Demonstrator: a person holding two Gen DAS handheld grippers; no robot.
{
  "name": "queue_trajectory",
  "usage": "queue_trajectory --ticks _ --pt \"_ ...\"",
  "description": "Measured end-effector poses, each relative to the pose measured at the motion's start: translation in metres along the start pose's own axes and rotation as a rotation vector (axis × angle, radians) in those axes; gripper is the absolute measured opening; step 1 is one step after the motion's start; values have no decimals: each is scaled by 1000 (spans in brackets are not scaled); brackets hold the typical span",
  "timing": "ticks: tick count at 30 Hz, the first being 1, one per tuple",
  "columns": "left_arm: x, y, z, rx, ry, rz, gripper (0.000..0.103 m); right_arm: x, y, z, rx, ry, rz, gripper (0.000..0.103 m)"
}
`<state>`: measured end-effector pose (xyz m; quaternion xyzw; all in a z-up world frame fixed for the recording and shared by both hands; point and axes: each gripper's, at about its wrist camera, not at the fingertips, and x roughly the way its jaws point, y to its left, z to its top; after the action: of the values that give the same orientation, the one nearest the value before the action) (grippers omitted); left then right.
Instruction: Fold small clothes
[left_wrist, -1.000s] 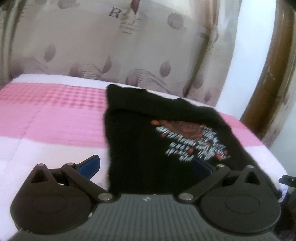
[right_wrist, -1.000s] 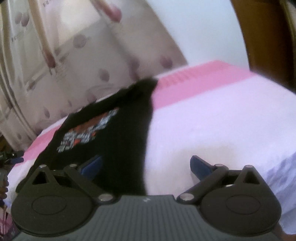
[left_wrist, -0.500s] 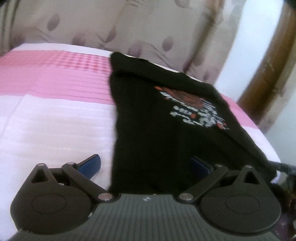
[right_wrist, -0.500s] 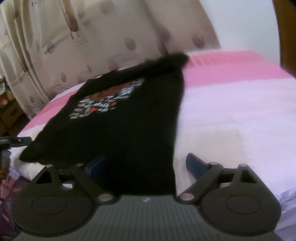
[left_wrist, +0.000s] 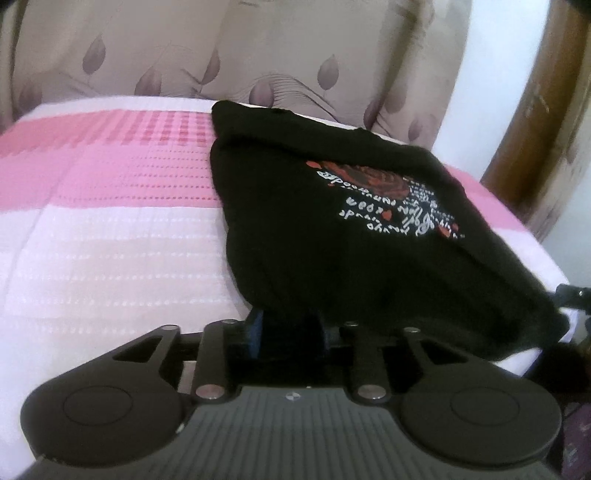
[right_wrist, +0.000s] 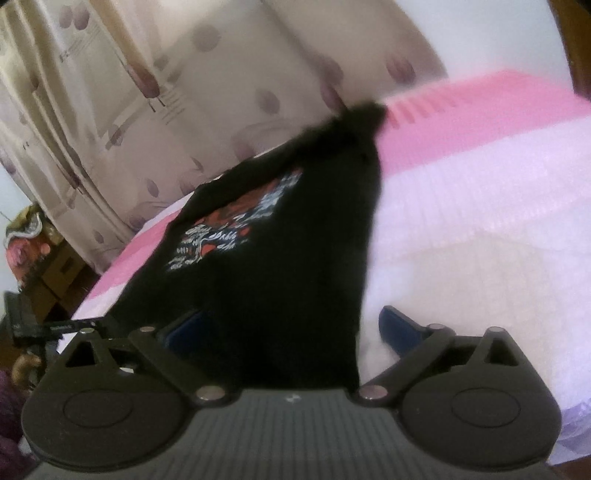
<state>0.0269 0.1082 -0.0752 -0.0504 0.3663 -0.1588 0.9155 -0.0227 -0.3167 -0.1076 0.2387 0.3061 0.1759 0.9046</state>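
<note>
A small black T-shirt (left_wrist: 332, 221) with a red and white print lies on a pink and white bedspread (left_wrist: 110, 221). My left gripper (left_wrist: 290, 328) is shut on the shirt's near hem, with black cloth pinched between its blue pads. In the right wrist view the same shirt (right_wrist: 280, 236) runs from the far pink band down to my right gripper (right_wrist: 295, 328). The right gripper is open, its blue pads wide apart, and the shirt's near edge lies between them. The view is blurred.
A beige curtain with leaf pattern (left_wrist: 258, 55) hangs behind the bed. A brown wooden frame (left_wrist: 535, 129) stands at the right. The bed's edge drops off at the shirt's right side (left_wrist: 554, 280). Clutter and boxes (right_wrist: 33, 251) sit beside the bed.
My left gripper has closed on the shirt's near hem; it was open before. My right gripper stays open and has shifted, with the shirt's edge between its pads.
</note>
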Motion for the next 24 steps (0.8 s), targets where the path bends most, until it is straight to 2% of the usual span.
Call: queue_trajectory --ticks 3,5,7,8,10,11,14,20,24 --pt "2 -9 0 45 4 23 45 -1 -2 3 25 7 4 101" --pt "3 -16 -1 88 6 49 46 -1 -6 4 60 4 11 101" --pt "5 -20 -2 115 7 66 46 0 -2 3 34 8 -9 98" --pt "5 -20 -2 121 7 72 46 1 2 2 11 11 -33 92" --pt "5 -20 -2 121 10 80 46 2 8 0 -21 22 -42 54" --pt "5 -21 -2 123 12 83 46 4 9 -1 -20 39 -26 29" --pt "5 -22 -3 141 14 96 46 6 16 -6 -56 53 -33 29" --pt "4 -23 -4 160 13 104 45 4 14 -9 -40 52 -17 29" --pt "3 -27 -5 197 9 107 37 5 12 -7 -16 54 -8 29"
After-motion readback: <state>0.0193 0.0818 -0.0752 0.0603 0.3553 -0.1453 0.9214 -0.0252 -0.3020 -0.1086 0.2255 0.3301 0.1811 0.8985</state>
